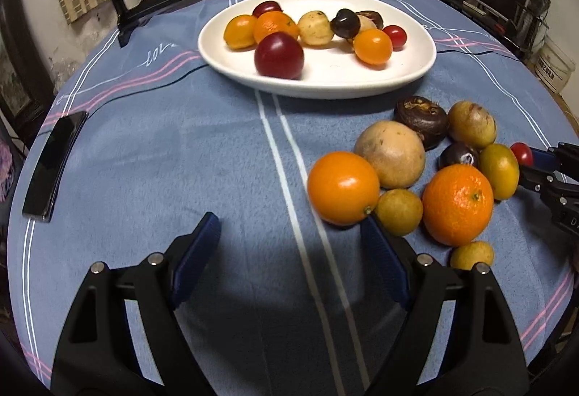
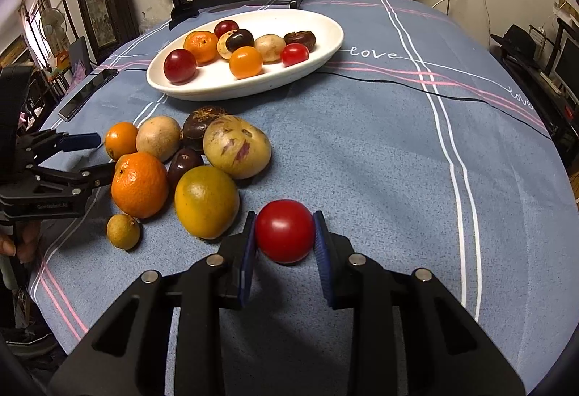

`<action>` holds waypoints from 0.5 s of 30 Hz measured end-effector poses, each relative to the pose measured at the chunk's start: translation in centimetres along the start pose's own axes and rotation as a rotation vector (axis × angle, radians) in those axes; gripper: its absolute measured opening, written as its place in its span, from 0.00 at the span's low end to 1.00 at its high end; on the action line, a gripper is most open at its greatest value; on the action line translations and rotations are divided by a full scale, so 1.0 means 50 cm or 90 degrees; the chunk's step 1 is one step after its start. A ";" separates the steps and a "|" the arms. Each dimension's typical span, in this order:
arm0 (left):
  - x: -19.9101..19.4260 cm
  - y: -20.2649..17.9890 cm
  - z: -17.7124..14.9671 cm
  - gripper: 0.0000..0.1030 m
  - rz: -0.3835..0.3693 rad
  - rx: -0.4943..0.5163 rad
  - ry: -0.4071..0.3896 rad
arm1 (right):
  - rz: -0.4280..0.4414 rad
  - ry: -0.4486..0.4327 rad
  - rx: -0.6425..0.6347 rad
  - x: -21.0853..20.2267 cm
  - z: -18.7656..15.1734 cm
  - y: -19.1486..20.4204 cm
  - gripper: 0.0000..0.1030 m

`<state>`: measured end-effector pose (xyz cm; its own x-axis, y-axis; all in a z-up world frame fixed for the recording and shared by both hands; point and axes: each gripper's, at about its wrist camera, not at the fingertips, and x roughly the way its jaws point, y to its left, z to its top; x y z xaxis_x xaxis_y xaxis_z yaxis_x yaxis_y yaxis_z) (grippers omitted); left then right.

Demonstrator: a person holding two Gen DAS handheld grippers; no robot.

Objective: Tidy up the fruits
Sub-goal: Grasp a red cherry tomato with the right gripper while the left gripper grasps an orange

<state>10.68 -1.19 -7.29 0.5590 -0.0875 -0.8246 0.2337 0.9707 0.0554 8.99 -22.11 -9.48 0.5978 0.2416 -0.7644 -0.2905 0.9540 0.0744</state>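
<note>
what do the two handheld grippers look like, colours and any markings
Both the left gripper and right gripper are matte black plastic linkages with silver pivot pins and flat dark blue ribbed pads. The left one carries small pale lettering on its body, too blurred to read.

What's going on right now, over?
Right tongs shut on red tomato. Left tongs open, empty, beside loose fruit. White dish ahead, path clear.

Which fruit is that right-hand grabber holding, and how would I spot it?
Start at the white oval plate, then look nearer to the loose fruit pile on the blue tablecloth. Just right of the pile, the right gripper pinches a small red tomato, the only glossy red fruit off the plate.
</note>
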 end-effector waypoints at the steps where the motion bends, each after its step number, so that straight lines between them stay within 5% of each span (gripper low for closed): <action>1: 0.003 0.001 0.004 0.80 -0.001 0.003 0.000 | 0.000 0.000 0.000 0.000 0.000 0.000 0.30; 6: 0.012 -0.002 0.032 0.76 -0.010 0.024 -0.013 | 0.000 0.001 -0.001 0.001 0.000 0.001 0.30; 11: 0.020 0.003 0.043 0.37 -0.083 0.010 -0.008 | 0.002 0.001 0.001 0.002 0.001 0.001 0.30; 15: 0.014 -0.007 0.033 0.37 -0.065 0.019 -0.009 | 0.001 0.002 0.001 0.002 0.001 0.001 0.30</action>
<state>12.32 -1.96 -6.98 0.5422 -0.1887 -0.8188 0.3138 0.9494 -0.0110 9.06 -22.01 -9.52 0.5947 0.2426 -0.7665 -0.2905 0.9538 0.0765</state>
